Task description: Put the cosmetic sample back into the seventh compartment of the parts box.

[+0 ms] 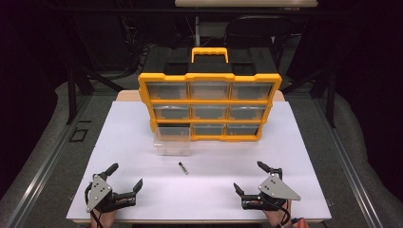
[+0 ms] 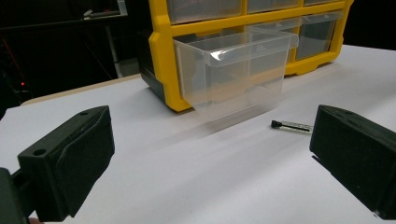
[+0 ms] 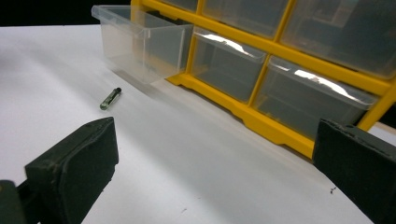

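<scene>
Both the left gripper [image 1: 124, 179] and right gripper [image 1: 248, 176] are resting with jaws spread and empty while the small, slim, dark-capped cylinder [image 1: 183, 168], probably light, rigid and roll-prone, is lying before the pulled-out clear plastic drawer [image 1: 172, 141], best pinched mid-length.

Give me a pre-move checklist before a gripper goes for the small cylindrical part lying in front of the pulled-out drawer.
1. Left gripper jaws open, nothing between them: ok.
2. Right gripper jaws open, nothing between them: ok.
3. Small cylindrical part lies free on the white table, apart from both grippers: ok.
4. Bottom-left clear drawer of the yellow organizer pulled out: ok.
5. Drawer looks empty: ok.
6. Other drawers pushed in: ok.
</scene>
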Demonstrator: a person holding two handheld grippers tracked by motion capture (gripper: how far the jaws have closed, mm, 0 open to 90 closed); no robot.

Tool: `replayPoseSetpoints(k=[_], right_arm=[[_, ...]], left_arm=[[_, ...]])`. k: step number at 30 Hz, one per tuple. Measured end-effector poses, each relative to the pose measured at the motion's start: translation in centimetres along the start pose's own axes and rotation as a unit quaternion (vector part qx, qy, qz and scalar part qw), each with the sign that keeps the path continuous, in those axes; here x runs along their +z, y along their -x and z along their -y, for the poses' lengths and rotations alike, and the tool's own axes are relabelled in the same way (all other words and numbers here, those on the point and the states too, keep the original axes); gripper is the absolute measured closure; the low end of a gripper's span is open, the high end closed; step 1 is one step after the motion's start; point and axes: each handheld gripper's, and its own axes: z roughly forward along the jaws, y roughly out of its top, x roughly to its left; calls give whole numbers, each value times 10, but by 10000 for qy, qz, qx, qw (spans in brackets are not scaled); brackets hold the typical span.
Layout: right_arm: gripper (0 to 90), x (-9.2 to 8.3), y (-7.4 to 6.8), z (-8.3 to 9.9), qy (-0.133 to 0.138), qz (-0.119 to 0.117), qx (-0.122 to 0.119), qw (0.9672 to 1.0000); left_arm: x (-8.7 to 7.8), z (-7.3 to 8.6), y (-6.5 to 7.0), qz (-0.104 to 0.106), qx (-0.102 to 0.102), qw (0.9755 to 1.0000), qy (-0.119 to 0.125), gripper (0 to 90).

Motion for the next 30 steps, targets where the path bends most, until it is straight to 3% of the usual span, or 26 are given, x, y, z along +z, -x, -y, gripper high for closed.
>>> replayPoseSetpoints(k=[7,16,30], right_arm=[[0,15,-6,-4,-244,-104,299,9992],[0,36,-22,-12,-508,-347,369,9974],[0,64,-44,-23,-795,-536,463,9943]], left_arm=[[1,0,1,30,11,10000,-32,0],[1,0,0,-25,-10,10000,-32,0],[1,-1,-1,7,-41,10000,-25,0]])
